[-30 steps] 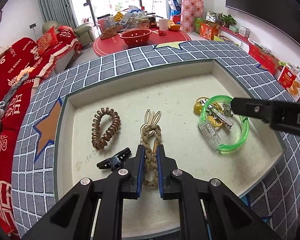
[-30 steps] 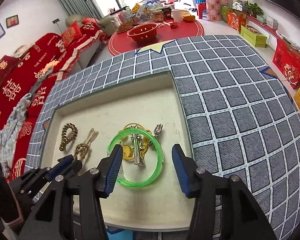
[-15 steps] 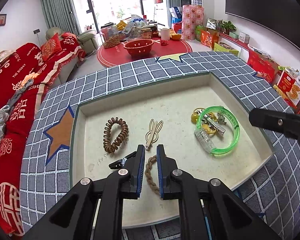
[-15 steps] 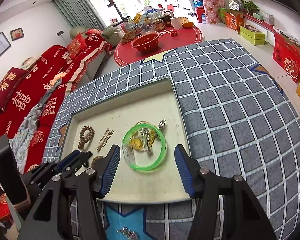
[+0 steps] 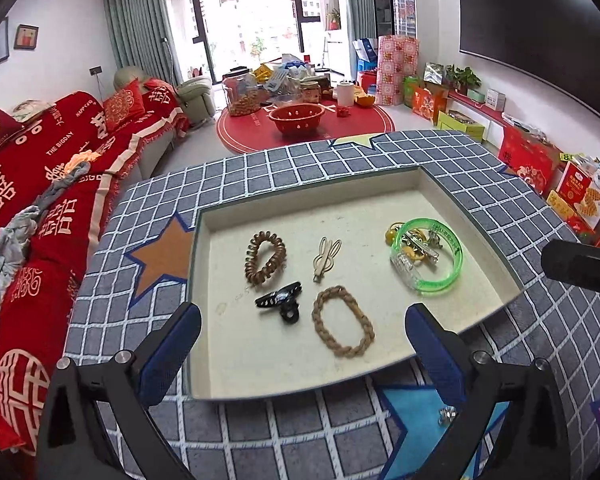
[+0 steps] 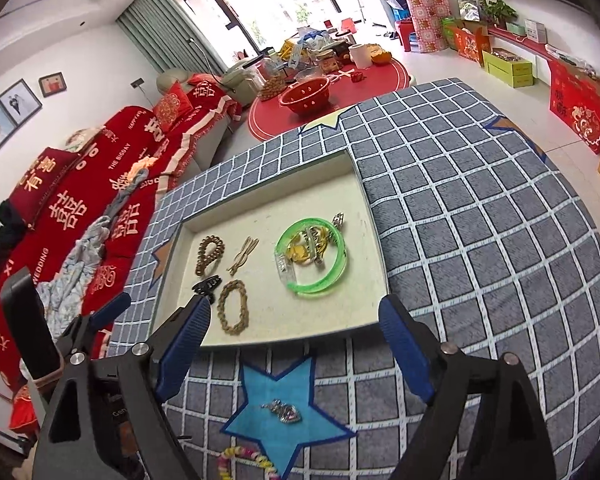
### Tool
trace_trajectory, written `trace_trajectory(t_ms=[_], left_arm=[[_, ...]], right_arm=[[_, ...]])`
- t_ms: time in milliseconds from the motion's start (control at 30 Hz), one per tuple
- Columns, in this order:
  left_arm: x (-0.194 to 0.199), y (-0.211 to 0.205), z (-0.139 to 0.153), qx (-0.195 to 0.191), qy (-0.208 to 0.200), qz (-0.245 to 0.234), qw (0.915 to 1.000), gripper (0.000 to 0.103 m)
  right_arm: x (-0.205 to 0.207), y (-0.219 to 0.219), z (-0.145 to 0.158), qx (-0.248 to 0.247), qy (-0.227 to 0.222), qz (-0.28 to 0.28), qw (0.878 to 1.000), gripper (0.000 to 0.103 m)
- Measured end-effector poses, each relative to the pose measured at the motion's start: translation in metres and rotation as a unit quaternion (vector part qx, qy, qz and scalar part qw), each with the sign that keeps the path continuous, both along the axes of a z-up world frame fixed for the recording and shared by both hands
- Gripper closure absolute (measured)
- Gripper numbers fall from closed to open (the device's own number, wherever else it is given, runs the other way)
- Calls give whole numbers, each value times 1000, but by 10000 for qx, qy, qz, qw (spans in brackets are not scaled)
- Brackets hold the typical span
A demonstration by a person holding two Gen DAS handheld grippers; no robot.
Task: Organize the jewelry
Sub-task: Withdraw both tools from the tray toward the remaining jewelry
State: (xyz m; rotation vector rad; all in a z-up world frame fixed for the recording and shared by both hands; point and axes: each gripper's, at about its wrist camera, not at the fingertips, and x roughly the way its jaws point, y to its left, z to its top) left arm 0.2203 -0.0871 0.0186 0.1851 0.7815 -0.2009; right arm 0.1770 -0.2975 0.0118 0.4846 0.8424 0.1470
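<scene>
From the left wrist, the left claw (image 5: pixel 302 344) gapes wide and empty; just ahead, in the shallow cream tray (image 5: pixel 476 312), lies a tan braided loop bracelet (image 5: pixel 343 321), already placed. From the right wrist, the right claw (image 6: pixel 294 342) is equally wide and empty; below it a small silver charm (image 6: pixel 282 410) and a pastel beaded strand (image 6: pixel 246 458) remain on the checked worktop (image 6: pixel 480 220), probably next.

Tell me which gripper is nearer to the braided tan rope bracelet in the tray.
Left. The left gripper hangs open directly over the braided tan rope bracelet, which lies between its fingers' line of sight. The right gripper is open too, centred further right, nearer the green translucent plastic bangle.
</scene>
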Motion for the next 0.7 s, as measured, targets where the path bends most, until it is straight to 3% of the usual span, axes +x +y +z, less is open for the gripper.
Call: trace_trajectory(t_ms=[100,167,400,700], left_arm=[[-16,8,4,-31,-39,19,10000,0],[-25,12,5,-18,-52,46,10000,0],[-62,27,2,-120,72,49,9999,0],[-97,28,-23,-137,422,34,9990,0]], right_arm=[[-14,3,2,-9,-111,-14,9999,13],[-21,6,3,-44,-148,-27,9999,0],[-52,19,5,-4,-308,-13,9995,0],[-82,27,-11,-197,185,105,9996,0]])
